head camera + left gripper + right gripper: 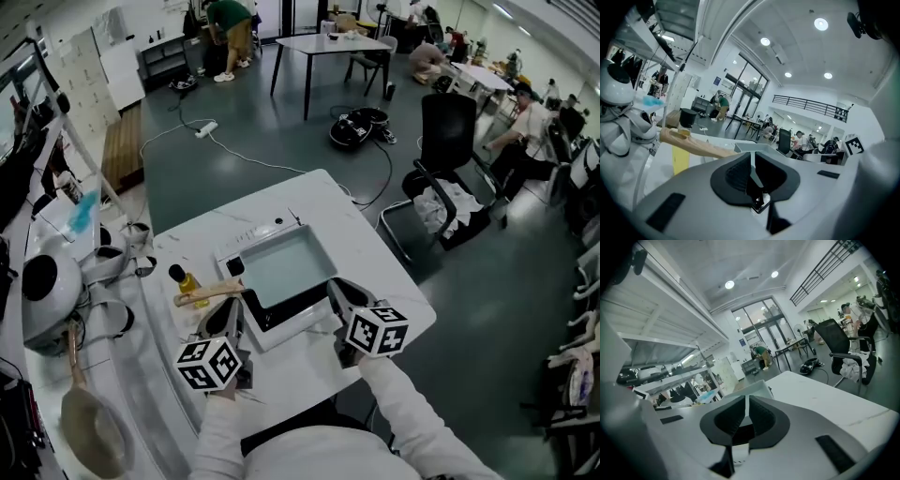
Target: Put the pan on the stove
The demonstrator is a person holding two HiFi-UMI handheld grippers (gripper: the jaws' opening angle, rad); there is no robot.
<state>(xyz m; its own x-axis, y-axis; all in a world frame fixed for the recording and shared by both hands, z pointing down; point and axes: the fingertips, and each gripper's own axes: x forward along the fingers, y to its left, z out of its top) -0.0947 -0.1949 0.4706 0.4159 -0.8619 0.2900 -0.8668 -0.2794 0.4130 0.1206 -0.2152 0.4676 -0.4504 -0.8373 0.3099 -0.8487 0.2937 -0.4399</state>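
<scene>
A square pale pan (278,266) with a wooden handle (208,292) pointing left lies over the stove (292,309), a white unit whose black glass shows along the pan's near side. My left gripper (234,316) is at the pan's near left corner. In the left gripper view its jaws (751,161) are nearly together, pinching the thin pale rim of the pan (754,147). My right gripper (339,292) is at the near right corner. It (746,406) is shut on the pan's rim (757,389) in the same way.
A yellow bottle with a black cap (187,281) stands just left of the handle. A second pan with a wooden handle (89,424) lies at the table's left. White rounded equipment (47,291) sits beyond it. An office chair (450,141) stands to the right.
</scene>
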